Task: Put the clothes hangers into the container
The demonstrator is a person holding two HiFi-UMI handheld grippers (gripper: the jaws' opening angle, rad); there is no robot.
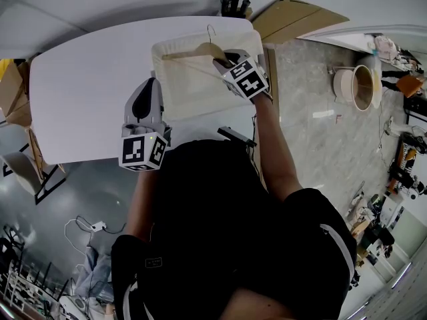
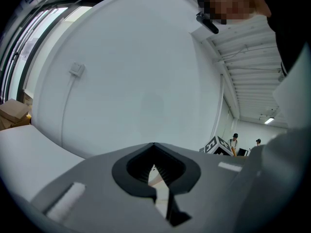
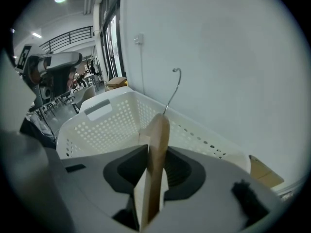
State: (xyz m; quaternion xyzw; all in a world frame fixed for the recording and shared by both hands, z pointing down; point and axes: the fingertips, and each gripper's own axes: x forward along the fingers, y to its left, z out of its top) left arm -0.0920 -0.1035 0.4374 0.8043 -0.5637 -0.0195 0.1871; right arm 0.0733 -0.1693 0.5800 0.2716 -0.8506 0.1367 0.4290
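Placing step. Right hand-held gripper [image 3: 154, 165], apparently clamping the wooden hanger [image 3: 158, 140], holds it over the white basket [image 3: 109, 125]; left hand-held gripper [image 2: 156, 171] closed, empty. Next: lower, release inside.

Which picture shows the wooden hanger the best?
The head view: the wooden hanger shows from above, over the basket, with hook and long arm visible. The right gripper view sees it edge-on between the right gripper's jaws. The left gripper view shows no clear hanger.

head view steeply down; right gripper view close, shares basket [image 1: 193, 92].
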